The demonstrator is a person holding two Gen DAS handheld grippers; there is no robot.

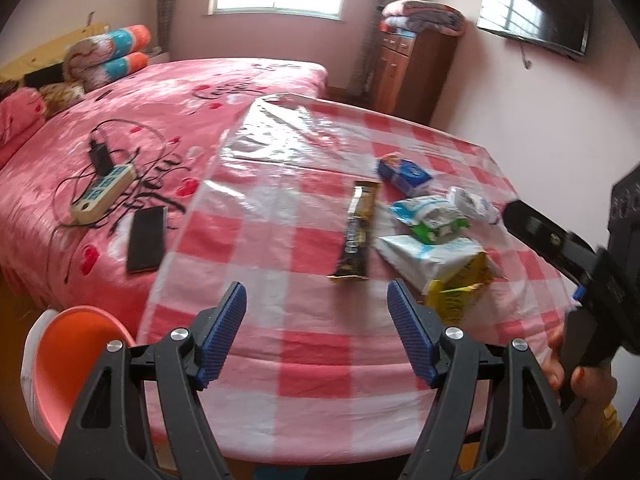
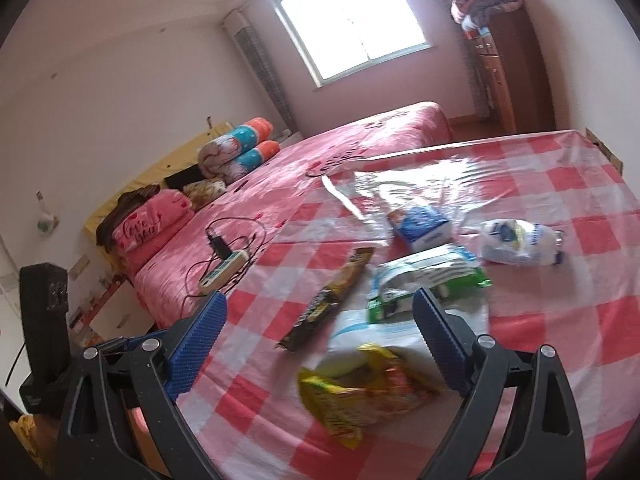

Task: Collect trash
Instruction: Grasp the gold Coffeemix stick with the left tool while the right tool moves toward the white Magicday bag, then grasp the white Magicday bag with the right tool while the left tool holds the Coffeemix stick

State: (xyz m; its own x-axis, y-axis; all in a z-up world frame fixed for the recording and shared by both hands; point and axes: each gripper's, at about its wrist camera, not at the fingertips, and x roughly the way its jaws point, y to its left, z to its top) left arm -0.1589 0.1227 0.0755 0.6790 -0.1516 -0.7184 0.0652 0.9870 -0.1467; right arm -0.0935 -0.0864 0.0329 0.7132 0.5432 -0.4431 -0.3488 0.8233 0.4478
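Several pieces of trash lie on a table with a pink-and-white checked cloth [image 1: 280, 240]: a long dark wrapper [image 1: 356, 232], a blue carton [image 1: 404, 174], a green-and-white pack [image 1: 430, 220], a crumpled white-blue bag [image 1: 470, 200], a white pack [image 1: 424, 256] and a yellow wrapper [image 1: 460, 288]. My left gripper [image 1: 318, 300] is open and empty above the table's near part, just short of the dark wrapper. My right gripper [image 2: 320, 312] is open and empty, with the yellow wrapper [image 2: 360, 392] and dark wrapper [image 2: 328, 300] between its fingers' lines. The right gripper also shows at the left wrist view's right edge [image 1: 560, 248].
A pink bed [image 1: 140, 120] stands beside the table, with a power strip [image 1: 102, 192], cables and a black phone [image 1: 147, 238] on it. An orange chair [image 1: 76, 364] sits at the table's near left. A wooden cabinet [image 1: 412, 68] and a wall TV [image 1: 536, 8] are behind.
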